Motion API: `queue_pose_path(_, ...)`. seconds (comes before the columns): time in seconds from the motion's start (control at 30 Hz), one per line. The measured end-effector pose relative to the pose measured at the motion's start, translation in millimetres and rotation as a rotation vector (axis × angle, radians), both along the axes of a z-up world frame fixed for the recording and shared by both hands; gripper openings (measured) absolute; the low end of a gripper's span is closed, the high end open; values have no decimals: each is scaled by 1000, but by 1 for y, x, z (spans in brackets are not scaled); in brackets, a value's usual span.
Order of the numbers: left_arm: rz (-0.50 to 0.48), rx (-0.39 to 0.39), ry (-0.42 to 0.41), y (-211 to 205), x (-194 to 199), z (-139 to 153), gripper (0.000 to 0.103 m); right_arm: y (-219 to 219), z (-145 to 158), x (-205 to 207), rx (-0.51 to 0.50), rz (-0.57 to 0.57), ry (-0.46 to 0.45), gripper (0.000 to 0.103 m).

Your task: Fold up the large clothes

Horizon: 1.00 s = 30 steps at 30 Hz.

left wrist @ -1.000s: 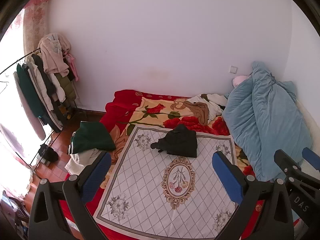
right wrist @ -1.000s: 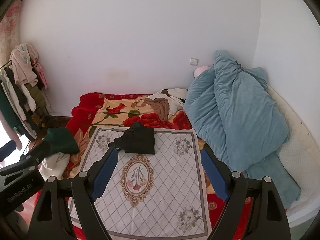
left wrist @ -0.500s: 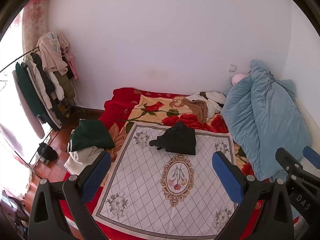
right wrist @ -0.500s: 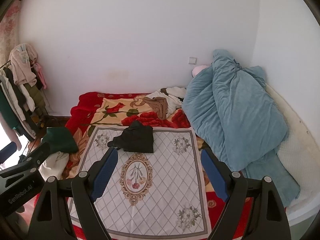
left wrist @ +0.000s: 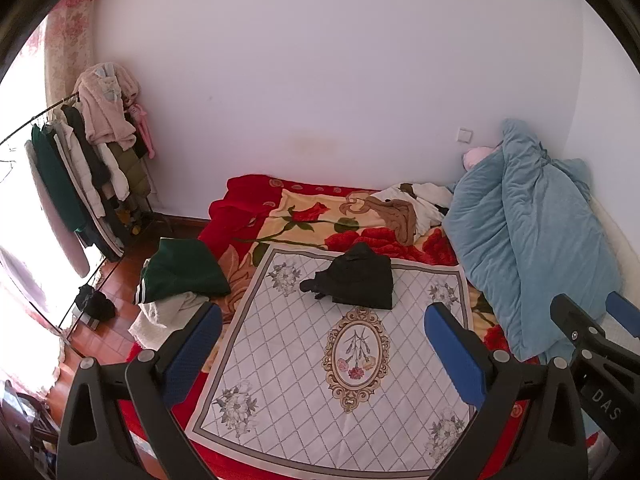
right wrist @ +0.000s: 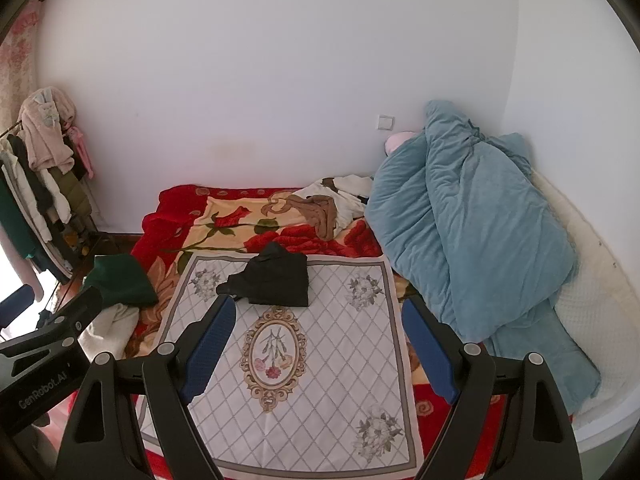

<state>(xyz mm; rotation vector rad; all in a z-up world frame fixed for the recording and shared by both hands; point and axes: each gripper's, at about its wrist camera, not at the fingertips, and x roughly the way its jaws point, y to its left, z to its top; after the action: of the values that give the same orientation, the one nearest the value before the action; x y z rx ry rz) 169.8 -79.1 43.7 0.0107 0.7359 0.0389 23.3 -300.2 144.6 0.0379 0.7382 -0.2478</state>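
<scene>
A black garment (left wrist: 357, 278) lies bunched at the far end of a white quilted cloth with floral medallions (left wrist: 332, 372) spread on the bed; it also shows in the right wrist view (right wrist: 276, 280) on the cloth (right wrist: 320, 380). A heap of white and brown clothes (left wrist: 404, 210) lies near the wall. My left gripper (left wrist: 322, 334) is open and empty, held well above the cloth's near part. My right gripper (right wrist: 318, 330) is open and empty too, just short of the black garment.
A blue duvet (left wrist: 528, 248) is piled on the bed's right side. A green garment (left wrist: 180, 272) and a white one (left wrist: 168, 314) lie at the bed's left edge. A loaded clothes rack (left wrist: 88, 176) stands at the left by the wall. The right gripper's body (left wrist: 592, 344) shows at lower right.
Both views have drifted slightly back and up, so the bed and black garment sit a little lower and farther. Both grippers stay open; nothing on the bed has moved.
</scene>
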Motion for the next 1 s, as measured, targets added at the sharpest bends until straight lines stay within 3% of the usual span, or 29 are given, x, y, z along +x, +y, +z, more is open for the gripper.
queue_pose_path(0.33, -4, -2, 1, 2, 1, 0, 103, 3, 1, 0, 2, 0, 2, 87)
queue_pose_path(0.53, 20, -3, 26, 9, 8, -18, 103, -1, -23, 13, 118, 26, 31, 89)
queue_pose_path(0.67, 55, 4, 111, 23, 28, -56, 103, 2, -73, 33, 130, 12, 158, 90)
queue_pose_path(0.8, 75, 32, 196, 39, 46, -111, 103, 8, -144, 49, 158, -16, 298, 90)
queue_pose_path(0.9, 87, 31, 262, 51, 59, -170, 103, 16, -209, 53, 148, -41, 364, 90)
queue_pose_path(1.0, 120, 9, 332, 65, 68, -248, 103, 23, -286, 59, 140, -52, 423, 90)
